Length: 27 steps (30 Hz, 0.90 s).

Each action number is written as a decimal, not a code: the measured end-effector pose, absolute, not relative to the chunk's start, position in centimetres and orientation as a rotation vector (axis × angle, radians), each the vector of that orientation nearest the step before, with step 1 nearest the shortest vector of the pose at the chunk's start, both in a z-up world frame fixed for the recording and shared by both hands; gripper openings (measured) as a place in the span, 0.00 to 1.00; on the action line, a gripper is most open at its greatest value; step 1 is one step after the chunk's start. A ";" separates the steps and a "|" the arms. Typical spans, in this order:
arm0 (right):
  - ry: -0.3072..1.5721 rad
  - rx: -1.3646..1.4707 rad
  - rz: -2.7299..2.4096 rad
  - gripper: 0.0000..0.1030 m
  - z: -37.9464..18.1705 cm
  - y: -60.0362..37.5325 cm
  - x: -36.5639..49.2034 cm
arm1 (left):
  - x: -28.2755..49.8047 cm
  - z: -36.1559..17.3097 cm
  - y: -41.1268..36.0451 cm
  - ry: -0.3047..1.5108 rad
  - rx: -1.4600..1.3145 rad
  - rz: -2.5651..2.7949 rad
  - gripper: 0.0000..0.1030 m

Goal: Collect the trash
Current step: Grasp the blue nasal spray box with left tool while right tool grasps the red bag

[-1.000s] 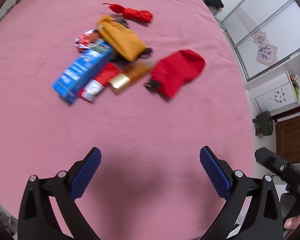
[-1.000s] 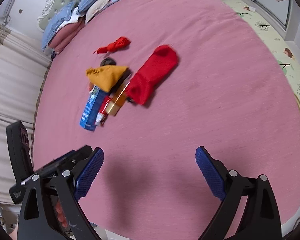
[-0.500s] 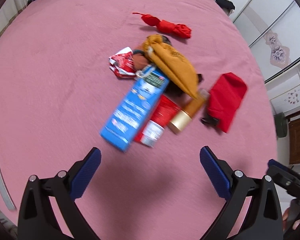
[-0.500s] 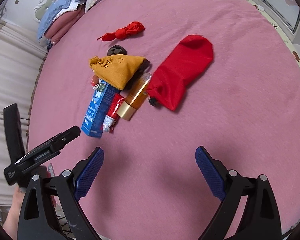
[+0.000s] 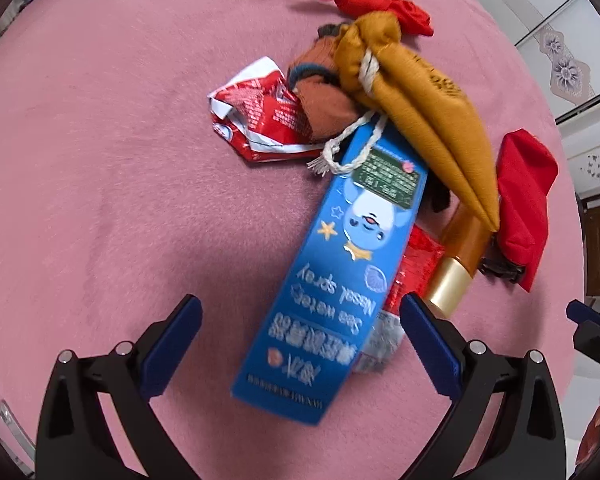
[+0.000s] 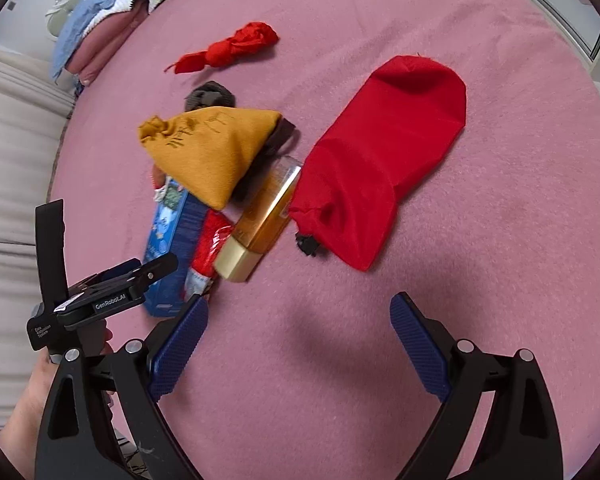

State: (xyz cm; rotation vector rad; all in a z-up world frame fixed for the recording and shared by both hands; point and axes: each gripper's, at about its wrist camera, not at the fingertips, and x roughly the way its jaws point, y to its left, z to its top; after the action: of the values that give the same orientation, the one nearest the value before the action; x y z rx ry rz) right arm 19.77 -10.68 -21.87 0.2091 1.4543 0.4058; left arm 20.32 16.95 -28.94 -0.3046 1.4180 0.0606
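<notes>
A pile of items lies on a pink bed (image 5: pixel 100 160). A blue nasal spray box (image 5: pixel 332 280) lies with its near end between the open fingers of my left gripper (image 5: pixel 300 340). Beside it are a crumpled red-and-white wrapper (image 5: pixel 256 116), a red foil packet (image 5: pixel 416 264), an amber bottle with a gold cap (image 5: pixel 456 264), a mustard drawstring pouch (image 5: pixel 428 100) and a red drawstring bag (image 5: pixel 524 200). My right gripper (image 6: pixel 300 344) is open and empty over the bed, short of the bottle (image 6: pixel 264 220) and the red bag (image 6: pixel 384 152).
A twisted red cloth (image 6: pixel 228 48) lies farther back. A dark balled cloth (image 6: pixel 210 96) sits behind the pouch (image 6: pixel 216 144). Pillows and folded bedding (image 6: pixel 100 20) are at the bed's head. The left gripper's body (image 6: pixel 100 300) shows at the right wrist view's left edge.
Both grippers have moved toward the pile. The blue box now reaches between the left gripper's fingers. Both stay open.
</notes>
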 end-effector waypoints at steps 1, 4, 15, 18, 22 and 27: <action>1.456 0.206 0.398 0.86 -22.2 -10.7 20.1 | 20.5 -29.3 17.0 1.423 -0.306 0.060 0.95; 1.469 0.210 0.377 0.86 -23.2 -10.9 21.0 | 21.0 -30.2 17.2 1.433 -0.320 0.051 0.91; 1.512 0.355 0.275 0.87 -26.9 -13.5 26.1 | 21.3 -32.0 17.5 1.468 -0.356 0.086 0.65; 1.496 0.449 0.205 0.87 -27.5 -15.1 27.5 | 20.8 -31.8 16.8 1.454 -0.364 0.099 0.61; 1.521 0.567 0.168 0.87 -28.8 -16.3 29.1 | 19.9 -31.7 16.7 1.435 -0.382 0.094 0.58; 1.584 0.538 0.128 0.88 -30.4 -15.4 30.4 | 19.4 -31.7 16.1 1.437 -0.439 0.077 0.54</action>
State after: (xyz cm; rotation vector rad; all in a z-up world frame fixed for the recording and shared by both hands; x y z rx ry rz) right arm 30.39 -15.42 -30.41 0.5380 1.5839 0.1282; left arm 19.37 16.12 -31.67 -0.4390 1.4371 0.0774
